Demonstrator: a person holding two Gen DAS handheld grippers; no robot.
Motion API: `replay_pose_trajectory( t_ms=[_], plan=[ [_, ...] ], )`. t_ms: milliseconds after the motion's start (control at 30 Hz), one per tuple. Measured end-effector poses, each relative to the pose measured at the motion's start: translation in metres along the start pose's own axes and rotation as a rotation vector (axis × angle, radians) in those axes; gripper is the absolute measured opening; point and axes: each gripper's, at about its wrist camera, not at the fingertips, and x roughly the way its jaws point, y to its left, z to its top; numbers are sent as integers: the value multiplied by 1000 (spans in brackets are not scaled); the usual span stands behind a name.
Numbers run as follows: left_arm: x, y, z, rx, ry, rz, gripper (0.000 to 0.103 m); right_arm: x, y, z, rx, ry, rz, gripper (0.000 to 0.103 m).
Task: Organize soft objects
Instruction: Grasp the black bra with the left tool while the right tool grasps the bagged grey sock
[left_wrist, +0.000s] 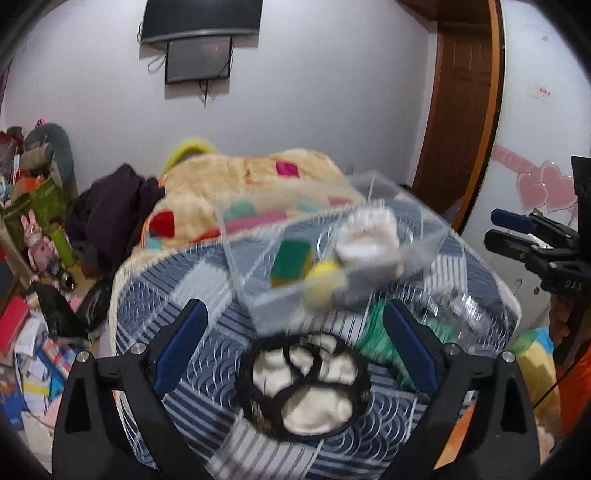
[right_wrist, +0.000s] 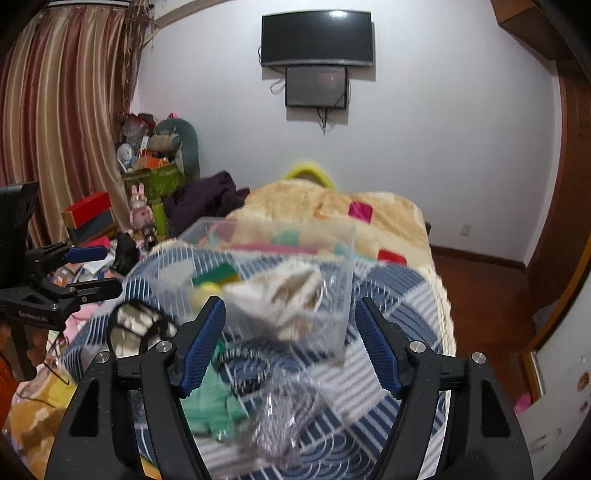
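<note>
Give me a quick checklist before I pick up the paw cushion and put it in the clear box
1. Left gripper jaws open: ok.
2. Right gripper jaws open and holding nothing: ok.
3. Paw cushion lying free on the bed, between the left jaws: ok.
4. Clear box top open: ok.
5. Space in the box beside the white plush and yellow ball: cannot tell, the picture is blurred.

Your left gripper (left_wrist: 295, 339) and right gripper (right_wrist: 291, 343) are matte black frames with ribbed blue pads and silver screws.
</note>
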Motion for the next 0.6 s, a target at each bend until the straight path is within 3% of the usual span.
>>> replay_pose_trajectory(
  t_ms=[333, 467, 533, 600],
  plan=[
    [35, -4, -55, -54, 137, -28, 98, 36, -9, -63, 91, 199, 15, 70],
    [45, -14, -63, -43, 156, -37, 98, 43, -10, -74, 117, 220, 21, 69],
    [49, -18, -64, -39, 156, -33, 98, 41, -12, -74, 127, 216, 36, 61],
    [53, -21, -67, -42, 157, -27, 98, 39, -14, -74, 127, 215, 42, 44]
  ],
)
